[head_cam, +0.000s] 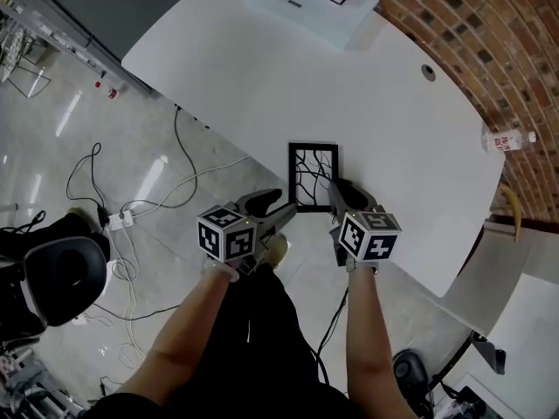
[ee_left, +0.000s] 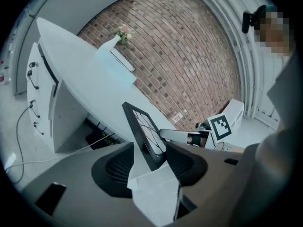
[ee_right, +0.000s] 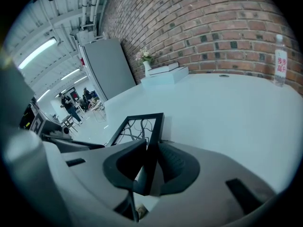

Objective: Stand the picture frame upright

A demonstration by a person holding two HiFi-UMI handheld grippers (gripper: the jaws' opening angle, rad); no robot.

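A black picture frame (head_cam: 313, 175) with a branch drawing lies low at the front edge of the white table (head_cam: 262, 77). My right gripper (head_cam: 336, 190) reaches in from its near right corner. In the right gripper view the pads of the right gripper (ee_right: 150, 167) press on the edge of the frame (ee_right: 137, 126). My left gripper (head_cam: 278, 208) is at the near left corner. In the left gripper view the jaws of the left gripper (ee_left: 149, 162) stand wide, with the corner of the frame (ee_left: 147, 131) between them and a gap on the left side.
A white box with a red book (head_cam: 310, 3) sits at the table's far end, beside a vase of flowers (ee_right: 146, 60). A plastic bottle (head_cam: 508, 140) stands by the brick wall at the right. Cables (head_cam: 131, 216) and an office chair (head_cam: 61, 278) are on the floor to the left.
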